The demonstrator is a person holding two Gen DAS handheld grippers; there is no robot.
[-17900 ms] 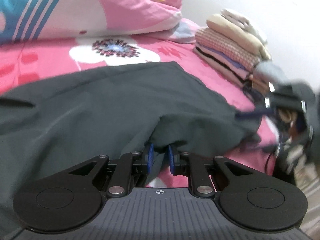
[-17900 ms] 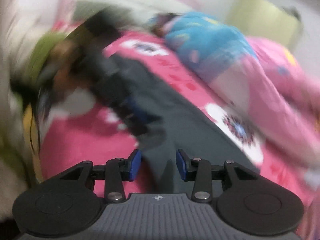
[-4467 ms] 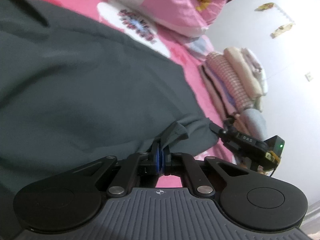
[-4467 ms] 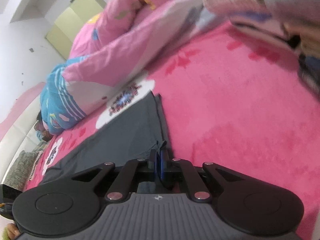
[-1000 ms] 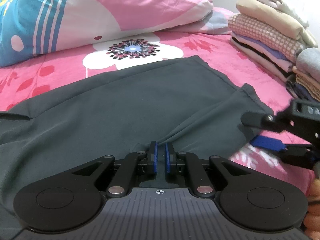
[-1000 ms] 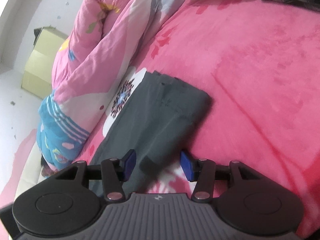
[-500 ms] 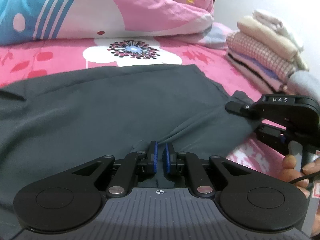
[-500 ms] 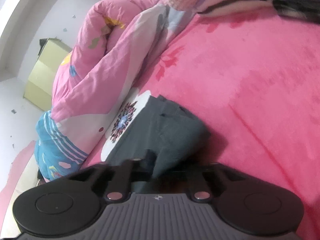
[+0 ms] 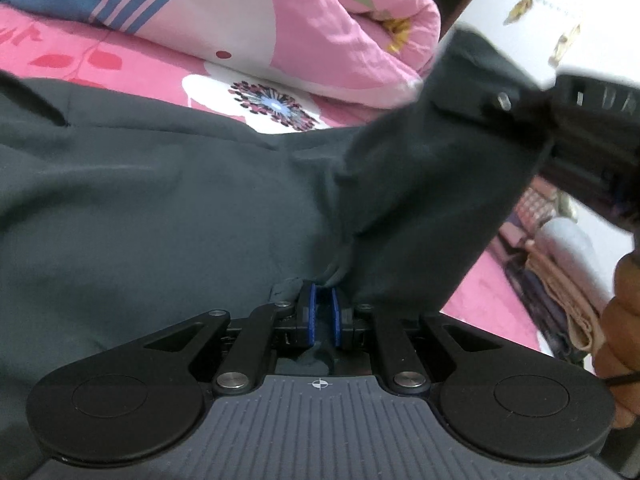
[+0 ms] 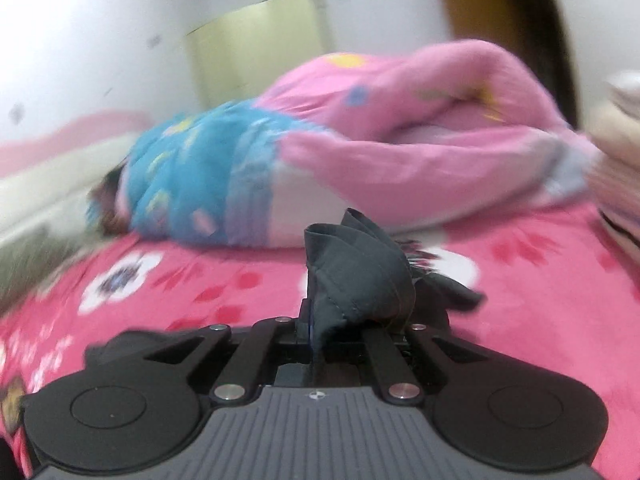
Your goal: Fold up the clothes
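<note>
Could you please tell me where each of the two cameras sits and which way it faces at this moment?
Left wrist: on the left gripper, facing along the dark grey garment toward the quilt; right gripper and a hand show.
Right wrist: on the right gripper, facing across the pink bed.
Shared: garment, quilt, bed.

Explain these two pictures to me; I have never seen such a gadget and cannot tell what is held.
No robot here: a person holds a two-finger clamp in each hand, each with a camera looking along its fingers. The black shapes at the bottom are the clamps themselves. In the left-hand picture the left gripper is shut on the edge of a dark grey garment spread on a pink flowered bedspread. The right gripper is shut on another part, lifted off the bed. A rolled pink quilt lies behind, folded clothes to the side.
</note>
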